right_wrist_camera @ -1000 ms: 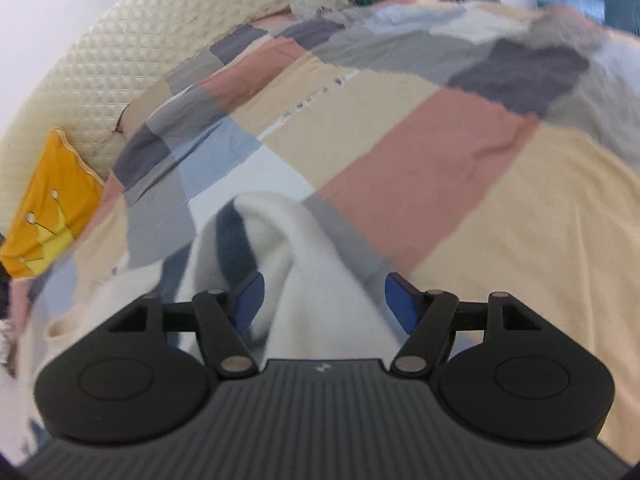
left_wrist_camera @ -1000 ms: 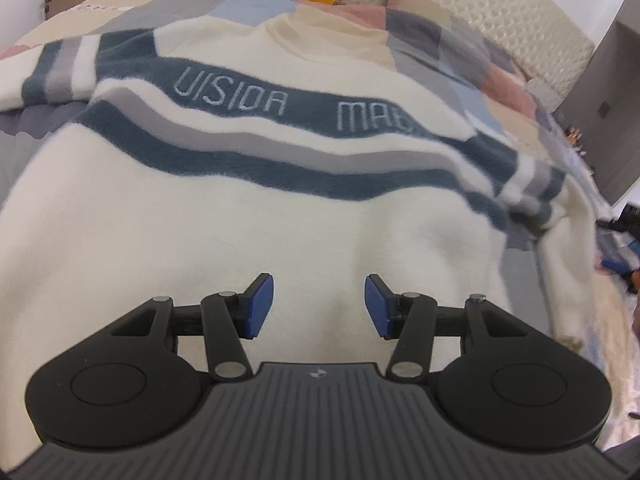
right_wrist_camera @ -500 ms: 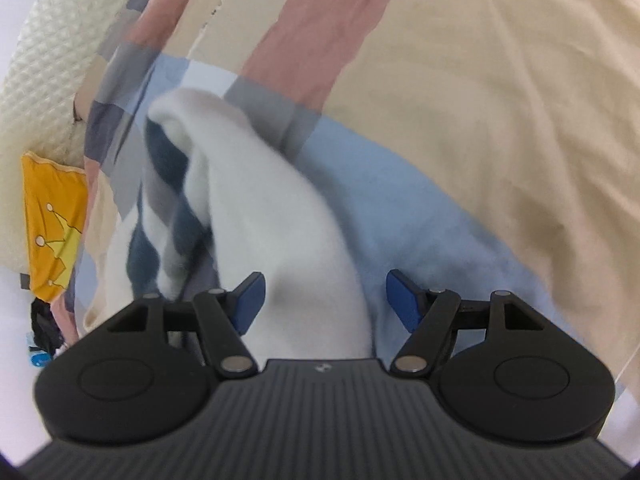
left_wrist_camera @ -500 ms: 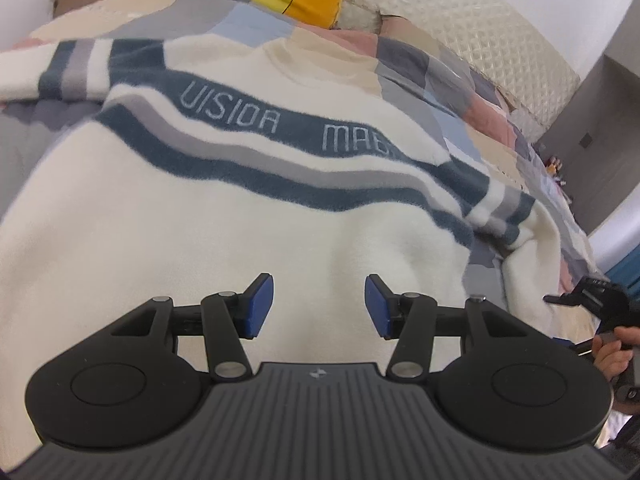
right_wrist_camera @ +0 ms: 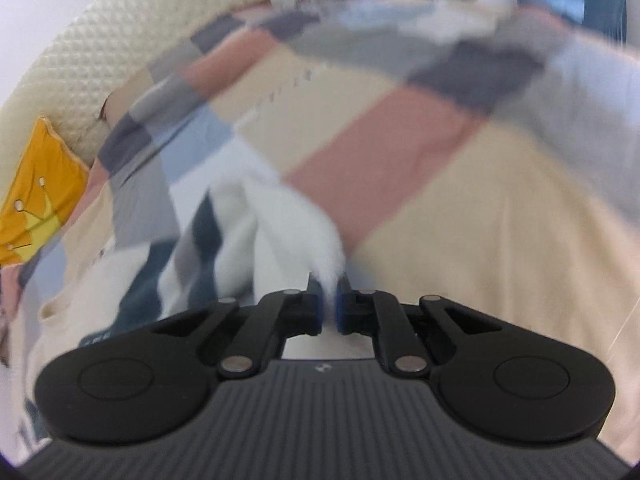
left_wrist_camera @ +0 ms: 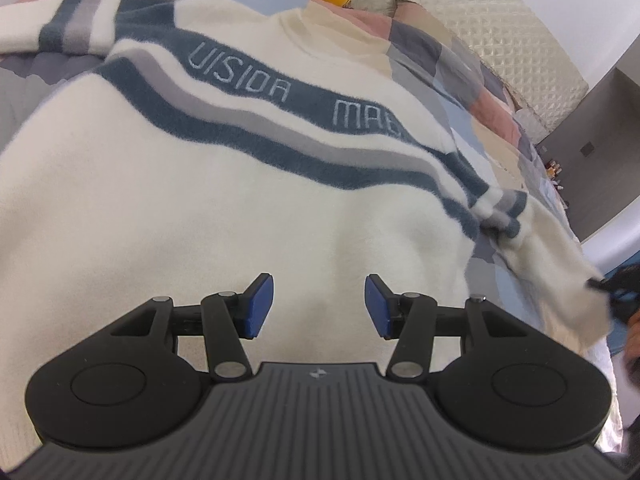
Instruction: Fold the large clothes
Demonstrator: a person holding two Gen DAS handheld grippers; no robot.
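A cream sweater (left_wrist_camera: pixel 208 208) with dark blue and grey stripes and pale lettering lies front up on the bed. My left gripper (left_wrist_camera: pixel 318 306) hovers open over its lower body, with nothing between the blue pads. In the right wrist view my right gripper (right_wrist_camera: pixel 329 306) is shut on the white end of the sweater's sleeve (right_wrist_camera: pixel 296 232), which rises off the quilt. That same sleeve (left_wrist_camera: pixel 552 264) stretches to the right edge of the left wrist view, where the right gripper (left_wrist_camera: pixel 612 284) shows blurred and dark.
A patchwork quilt (right_wrist_camera: pixel 420 132) in pink, beige, grey and blue covers the bed. A yellow cushion (right_wrist_camera: pixel 36 200) leans on the cream quilted headboard (right_wrist_camera: pixel 100 52). A grey cabinet (left_wrist_camera: pixel 600 128) stands at the right of the bed.
The right gripper has closed on the sleeve end and lifted it from the quilt. The left gripper has rolled slightly over the sweater's body and stayed open.
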